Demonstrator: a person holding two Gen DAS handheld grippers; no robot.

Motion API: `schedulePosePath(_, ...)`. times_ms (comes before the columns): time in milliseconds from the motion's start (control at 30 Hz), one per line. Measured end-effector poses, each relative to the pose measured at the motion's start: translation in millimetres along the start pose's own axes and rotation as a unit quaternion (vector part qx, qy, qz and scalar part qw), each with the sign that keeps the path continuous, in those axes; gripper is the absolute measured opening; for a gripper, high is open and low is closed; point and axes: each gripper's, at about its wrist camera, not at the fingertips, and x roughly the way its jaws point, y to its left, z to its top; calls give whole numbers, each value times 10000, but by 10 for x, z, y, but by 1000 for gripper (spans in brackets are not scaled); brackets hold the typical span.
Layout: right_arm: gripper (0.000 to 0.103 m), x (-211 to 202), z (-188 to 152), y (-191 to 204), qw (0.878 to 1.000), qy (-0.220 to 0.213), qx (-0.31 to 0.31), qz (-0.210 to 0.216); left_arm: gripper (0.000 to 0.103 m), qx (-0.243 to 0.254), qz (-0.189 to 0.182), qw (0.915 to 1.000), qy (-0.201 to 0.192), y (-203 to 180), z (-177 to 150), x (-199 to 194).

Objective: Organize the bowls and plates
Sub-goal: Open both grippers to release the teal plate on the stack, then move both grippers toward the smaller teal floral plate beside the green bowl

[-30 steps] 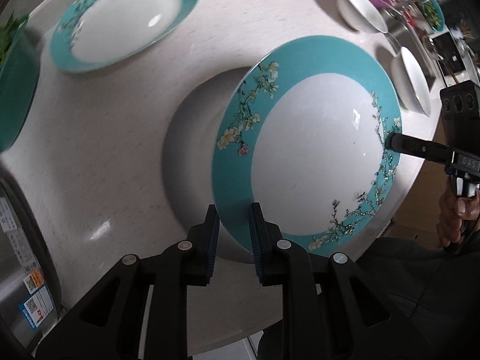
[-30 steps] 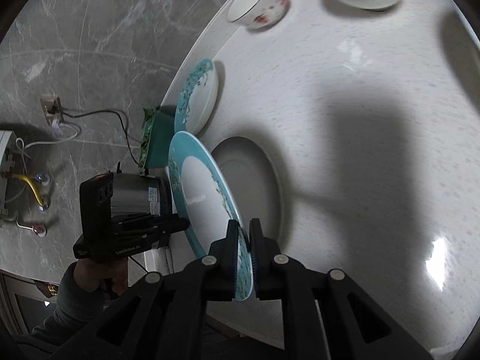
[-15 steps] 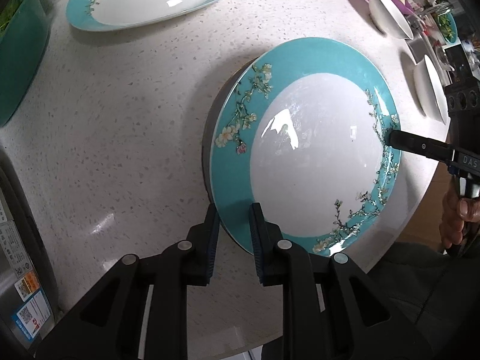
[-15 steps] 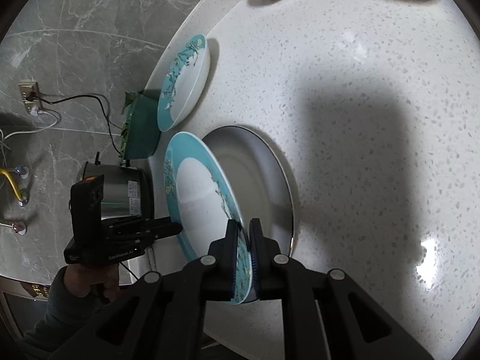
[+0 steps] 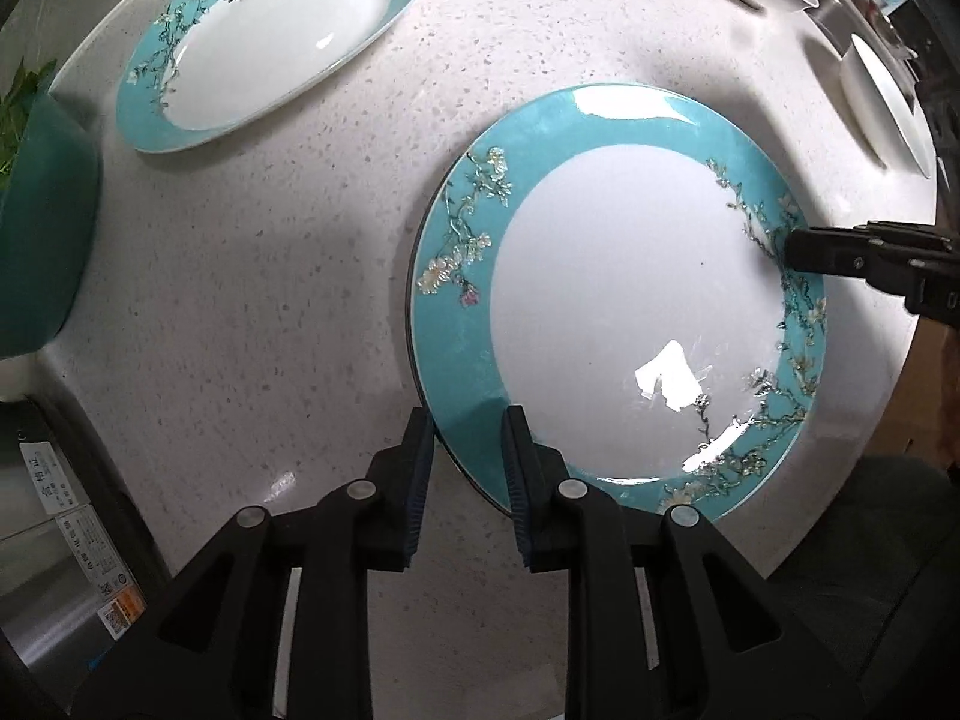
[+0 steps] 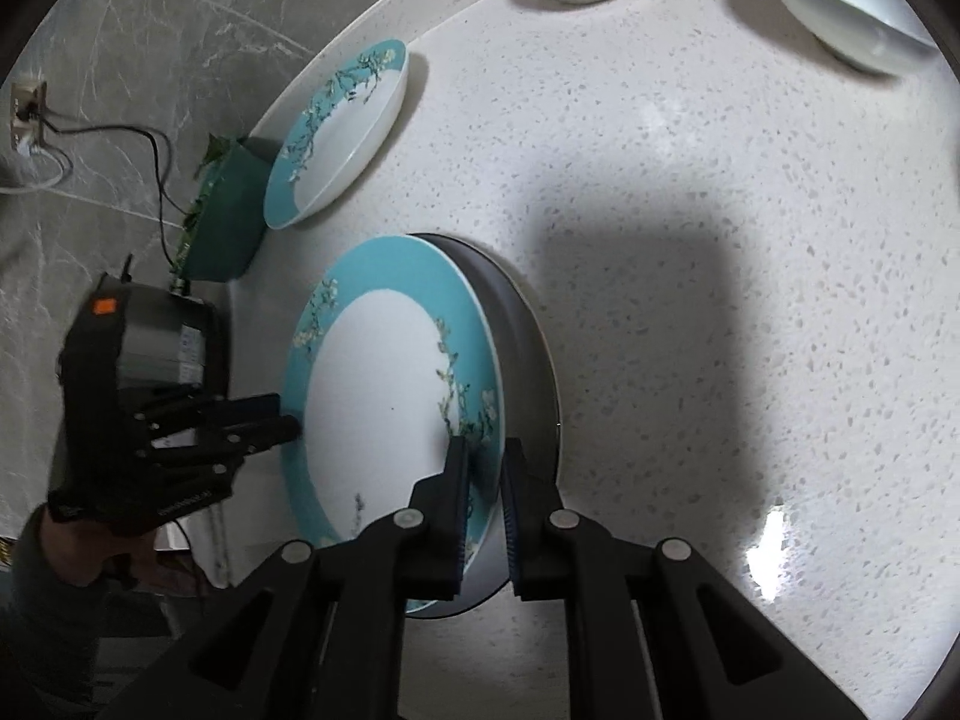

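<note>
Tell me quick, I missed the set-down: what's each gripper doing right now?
Left gripper: shut on the near rim of the teal plate.
Right gripper: shut on the same plate's opposite rim.

The left tongs (image 5: 465,462) point straight down at the worktop (image 5: 270,300), their blue-lined fingers (image 5: 420,468) astride the near-left rim of the turquoise plate (image 5: 600,312) with a narrow gap showing beside the rim. The right tongs (image 6: 483,492) slant downward and pinch the opposite rim, fingers nearly together. In the right wrist view the left tongs reach in from the left, and a hand (image 6: 90,546) in a dark sleeve (image 6: 36,618) grips their handle.
</note>
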Motion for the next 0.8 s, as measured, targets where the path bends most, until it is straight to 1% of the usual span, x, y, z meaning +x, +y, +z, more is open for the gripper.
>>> schedulePosePath(167, 15, -2, -30, 93, 9992, -185, -214, -281, 21, 145, 142, 9997, -144, -38, -12, 6)
schedulePosePath(200, 16, -1, -46, 128, 9986, -225, -293, -373, 24, 144, 159, 9996, -186, -10, -28, 14)
schedulePosePath(300, 21, 11, -111, 278, 9939, -327, -698, -786, 27, 48, 163, 9990, -424, -54, -56, 31)
schedulePosePath(367, 25, 26, -155, 366, 9895, -408, -885, -1065, 37, -4, 115, 9985, -544, -65, -100, 47)
schedulePosePath(400, 28, 38, -174, 402, 9878, -442, -950, -1154, 58, -60, 50, 9980, -626, -75, -132, 61)
schedulePosePath(433, 32, 45, -192, 426, 9858, -487, -1019, -1241, 73, -83, 11, 9976, -685, -16, -185, 43)
schedulePosePath(467, 35, 41, -210, 439, 9845, -552, -1044, -1296, 75, -117, -44, 9968, -787, -25, -226, 46)
schedulePosePath(500, 44, 36, -227, 452, 9835, -627, -1047, -1334, 75, -145, -98, 9962, -857, -18, -281, 45)
schedulePosePath(533, 56, 35, -238, 464, 9824, -673, -1060, -1382, 76, -222, -206, 9953, -924, -14, -323, 51)
schedulePosePath(600, 68, 43, -258, 451, 9815, -715, -1023, -1452, 81, -413, -261, 9935, -1024, 19, -394, 57)
schedulePosePath(667, 68, 42, -272, 404, 9839, -670, -918, -1379, 81, -642, -341, 9907, -1150, 71, -463, 22)
schedulePosePath(700, 71, 18, -275, 381, 9846, -656, -877, -1359, 83, -833, -405, 9878, -1255, 109, -512, -18)
schedulePosePath(733, 77, -2, -280, 378, 9853, -660, -853, -1324, 88, -963, -459, 9852, -1340, 140, -552, -47)
schedulePosePath(800, 84, -122, -280, 335, 9870, -755, -832, -1147, 97, -1412, -692, 9731, -1682, 276, -661, -153)
